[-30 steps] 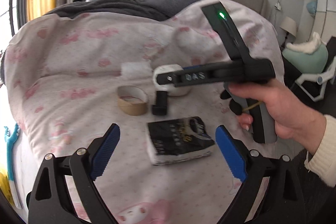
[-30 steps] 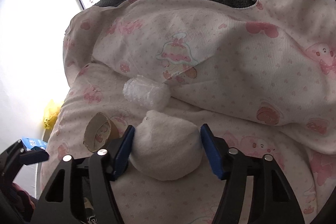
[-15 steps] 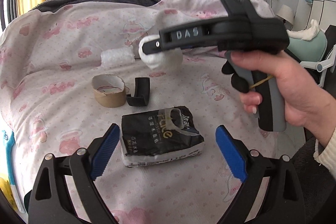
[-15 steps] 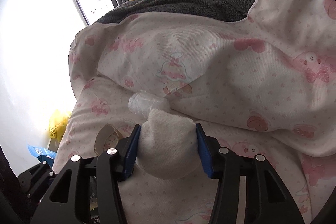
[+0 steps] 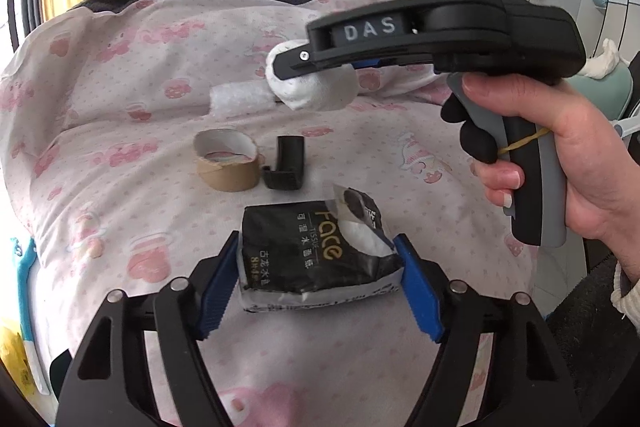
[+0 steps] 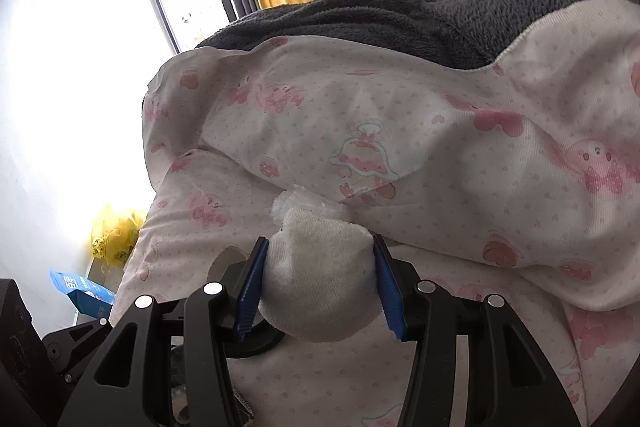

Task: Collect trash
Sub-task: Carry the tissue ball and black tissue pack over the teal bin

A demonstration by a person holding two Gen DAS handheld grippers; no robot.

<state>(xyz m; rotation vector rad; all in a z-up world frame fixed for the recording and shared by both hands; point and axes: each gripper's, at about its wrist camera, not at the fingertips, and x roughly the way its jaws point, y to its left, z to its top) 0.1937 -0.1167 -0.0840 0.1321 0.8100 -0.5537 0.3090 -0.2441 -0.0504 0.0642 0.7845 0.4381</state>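
Lifted since earlier: white wad (image 6: 320, 275) clamped in right gripper (image 6: 318, 283); left gripper (image 5: 316, 279) closing around tissue pack (image 5: 316, 251); beyond the pack, tape core (image 5: 228, 163), black clip (image 5: 286, 167), bubble wrap (image 5: 240, 99) remain.

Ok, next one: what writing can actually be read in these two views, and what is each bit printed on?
"DAS": white letters on the side of the right claw, seen in the left wrist view.
"Face" and "TISSUE": gold and white print on the black tissue pack between the left claw's pads.
Chinese characters on that pack: too small to read reliably.
Blue packet by the wall: print too blurred to read.
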